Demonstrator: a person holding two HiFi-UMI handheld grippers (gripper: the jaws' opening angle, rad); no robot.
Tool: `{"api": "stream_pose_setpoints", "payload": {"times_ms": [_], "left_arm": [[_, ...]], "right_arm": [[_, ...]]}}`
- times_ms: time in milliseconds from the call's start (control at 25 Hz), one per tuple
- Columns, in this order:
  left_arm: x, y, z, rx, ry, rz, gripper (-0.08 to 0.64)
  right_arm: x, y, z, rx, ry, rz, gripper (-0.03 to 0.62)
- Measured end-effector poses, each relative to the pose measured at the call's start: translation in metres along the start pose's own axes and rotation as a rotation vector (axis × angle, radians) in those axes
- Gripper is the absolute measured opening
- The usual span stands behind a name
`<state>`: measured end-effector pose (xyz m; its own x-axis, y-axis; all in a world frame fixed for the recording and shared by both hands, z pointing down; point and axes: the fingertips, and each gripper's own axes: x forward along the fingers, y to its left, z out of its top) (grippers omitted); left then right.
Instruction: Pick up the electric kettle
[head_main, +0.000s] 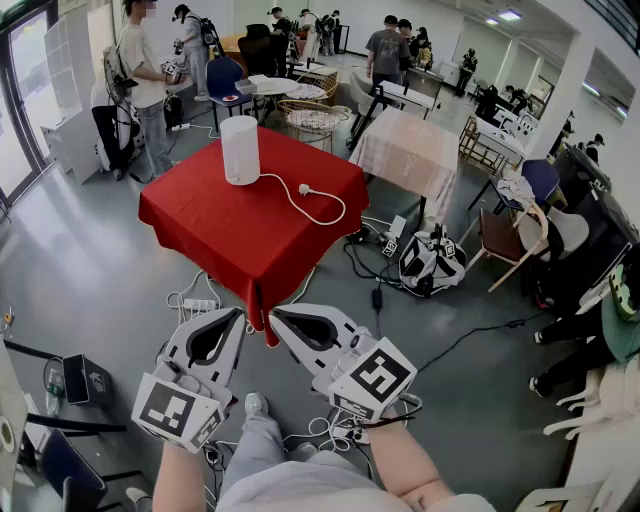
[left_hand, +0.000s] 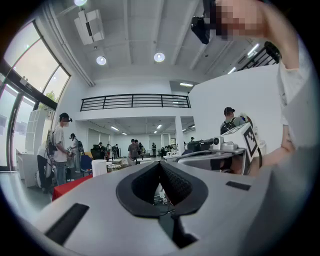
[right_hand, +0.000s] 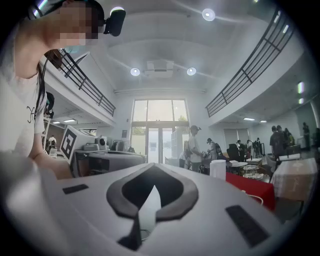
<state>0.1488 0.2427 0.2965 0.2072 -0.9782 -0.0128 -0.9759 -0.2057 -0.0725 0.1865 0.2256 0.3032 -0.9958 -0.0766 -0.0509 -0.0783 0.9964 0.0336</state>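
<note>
The white cylindrical electric kettle (head_main: 240, 150) stands upright at the far left part of a red-clothed table (head_main: 230, 235). Its white cord and plug (head_main: 305, 189) trail across the cloth to the right. Both grippers are held low in front of the table's near corner, well short of the kettle. My left gripper (head_main: 243, 315) is shut with nothing in it, and my right gripper (head_main: 273, 314) beside it also has its tips together and empty. The left gripper view shows the kettle (left_hand: 99, 167) small and far off, past the shut left gripper (left_hand: 160, 163). From the right gripper (right_hand: 150, 167), the kettle (right_hand: 218, 169) sits off to the right.
Cables and a power strip (head_main: 199, 304) lie on the floor by the table's near corner. A black-and-white bag (head_main: 430, 262) sits on the floor to the right. A table with a pale cloth (head_main: 410, 145), chairs, wicker baskets (head_main: 315, 118) and several people stand behind.
</note>
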Motion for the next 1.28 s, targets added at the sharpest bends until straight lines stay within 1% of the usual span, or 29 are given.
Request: {"api": "stream_pose_setpoints", "payload": {"times_ms": [560,800,960,1160,1280], "left_arm": [[-0.007,-0.004,-0.002,-0.007,-0.009,-0.010,0.011],[-0.009,-0.010,-0.006,-0.008,-0.005,-0.020,0.011],[-0.004,-0.004,-0.010,-0.010,0.006,-0.021,0.011],[0.016,0.010,-0.016,-0.004,0.019,-0.035,0.011],[0.032,0.028,-0.016,-0.006,0.013,-0.037,0.011]], "right_arm": [[-0.005,0.008,0.001,-0.015,0.001,-0.010,0.008],[-0.013,0.009,-0.006,0.003,0.015,-0.041,0.008],[-0.011,0.001,-0.012,0.046,0.015,-0.044,0.008],[-0.001,-0.019,-0.015,0.015,0.020,-0.054,0.008],[0.012,-0.037,-0.016,0.016,0.025,-0.056,0.008]]}}
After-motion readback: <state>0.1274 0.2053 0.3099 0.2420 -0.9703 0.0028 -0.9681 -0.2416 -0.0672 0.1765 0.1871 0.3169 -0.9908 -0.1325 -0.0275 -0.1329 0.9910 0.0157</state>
